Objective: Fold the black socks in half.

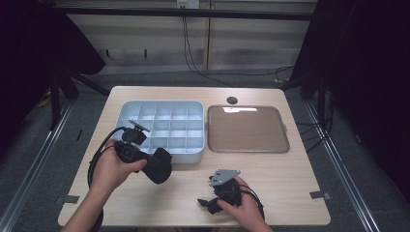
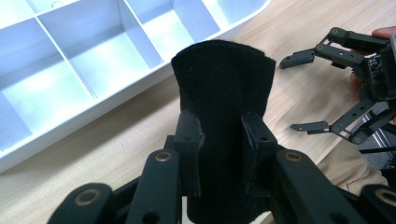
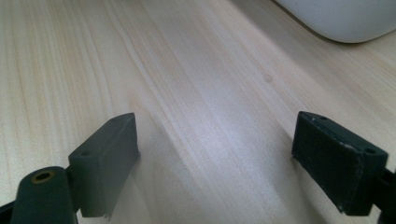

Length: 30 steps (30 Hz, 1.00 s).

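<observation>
Clamping black cloth [image 2: 222, 98], left tongs [image 2: 222, 154] face right tongs [image 2: 303, 93].

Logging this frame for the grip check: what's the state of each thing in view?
Left gripper: jaws shut on the black cloth roll, held above the table.
Black cloth roll: gripped, off the table, in front of the white tray.
Right gripper: jaws open, nothing between them, low over the table.
White tray: compartments empty where they show.
Brown tray: empty, flat on the table.
</observation>
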{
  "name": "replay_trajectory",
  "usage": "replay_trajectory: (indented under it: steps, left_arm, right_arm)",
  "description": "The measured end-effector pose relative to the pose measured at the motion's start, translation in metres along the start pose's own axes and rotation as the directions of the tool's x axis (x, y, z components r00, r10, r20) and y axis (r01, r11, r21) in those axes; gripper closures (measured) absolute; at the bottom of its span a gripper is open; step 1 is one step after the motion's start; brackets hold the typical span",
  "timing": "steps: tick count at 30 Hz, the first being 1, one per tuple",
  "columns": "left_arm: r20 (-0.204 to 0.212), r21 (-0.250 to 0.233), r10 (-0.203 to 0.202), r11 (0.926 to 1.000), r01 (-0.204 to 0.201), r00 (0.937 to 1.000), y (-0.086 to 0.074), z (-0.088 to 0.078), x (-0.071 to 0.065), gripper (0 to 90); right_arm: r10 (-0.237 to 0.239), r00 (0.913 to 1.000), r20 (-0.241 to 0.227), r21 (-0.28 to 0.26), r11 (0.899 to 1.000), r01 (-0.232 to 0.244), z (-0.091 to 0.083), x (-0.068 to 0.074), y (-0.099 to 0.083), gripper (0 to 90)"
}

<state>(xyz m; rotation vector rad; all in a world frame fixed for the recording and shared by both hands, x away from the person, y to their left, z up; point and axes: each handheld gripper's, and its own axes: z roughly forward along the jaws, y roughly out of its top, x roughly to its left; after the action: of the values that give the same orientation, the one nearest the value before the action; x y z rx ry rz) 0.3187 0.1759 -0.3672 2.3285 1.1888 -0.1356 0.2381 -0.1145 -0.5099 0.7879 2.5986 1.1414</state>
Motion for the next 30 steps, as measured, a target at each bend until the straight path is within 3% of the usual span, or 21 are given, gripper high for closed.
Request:
replay_trajectory:
  steps: [6,14,30]
  left_arm:
    - [-0.003,-0.007,0.009,0.9999,-0.009,1.0,0.004,-0.008,0.0,71.4]
    - [-0.007,-0.014,-0.012,0.9998,0.012,0.9999,0.011,-0.017,0.002,71.4]
    - [-0.03,-0.051,-0.059,0.997,0.058,0.9978,0.022,-0.038,0.021,71.4]
  right_arm:
    - [0.0,1.0,0.0,0.0,1.0,0.0,0.0,0.0,0.0,13.8]
    - [0.0,1.0,0.0,0.0,1.0,0.0,0.0,0.0,0.0,13.8]
    - [0.0,1.0,0.003,-0.001,1.0,0.0,0.0,0.0,0.0,13.8]
